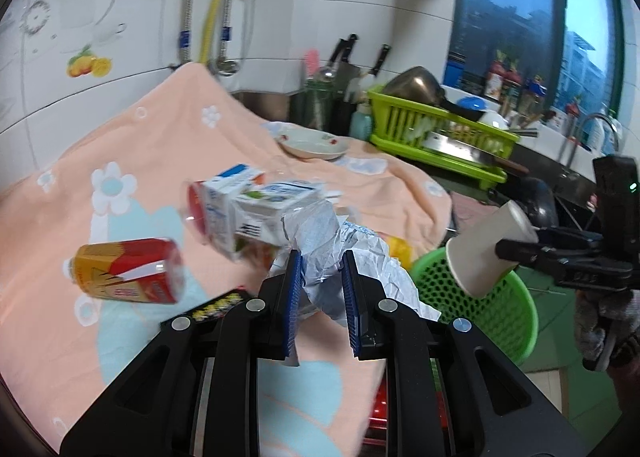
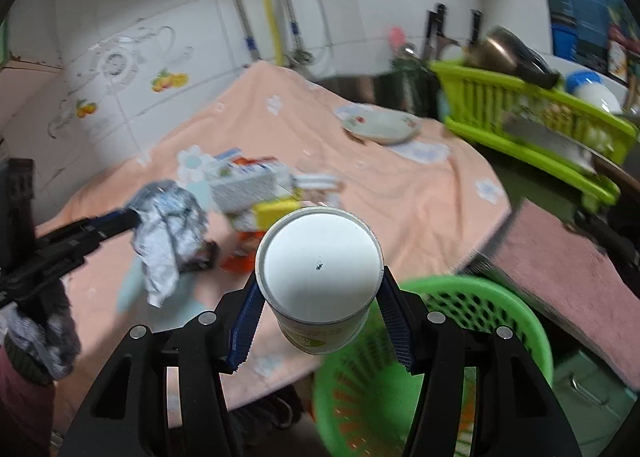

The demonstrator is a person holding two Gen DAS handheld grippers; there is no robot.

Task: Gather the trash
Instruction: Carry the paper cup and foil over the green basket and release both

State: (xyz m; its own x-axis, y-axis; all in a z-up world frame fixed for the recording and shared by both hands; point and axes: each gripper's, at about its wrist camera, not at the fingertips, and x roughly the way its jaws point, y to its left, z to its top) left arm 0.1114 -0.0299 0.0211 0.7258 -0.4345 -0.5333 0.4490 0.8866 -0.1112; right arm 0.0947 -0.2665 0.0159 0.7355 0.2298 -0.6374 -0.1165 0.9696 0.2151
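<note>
My left gripper [image 1: 320, 261] is shut on a crumpled white paper wrapper [image 1: 360, 253], held above the peach flowered cloth [image 1: 132, 145]. In the right wrist view the wrapper [image 2: 164, 225] hangs from the left gripper [image 2: 128, 217] at the left. My right gripper [image 2: 318, 285] is shut on a white paper cup [image 2: 318, 257], bottom facing the camera, over the near rim of a green mesh basket [image 2: 500, 309]. On the cloth lie a red and yellow can [image 1: 128, 273], a white milk carton [image 1: 240, 213] and a black and yellow packet [image 1: 216, 307].
A white plate [image 1: 312, 143] sits at the far end of the cloth. A lime green dish rack [image 1: 436, 137] with a pan stands to the right, knives behind it. A pink mat [image 2: 560, 285] lies right of the basket. The tiled wall runs along the left.
</note>
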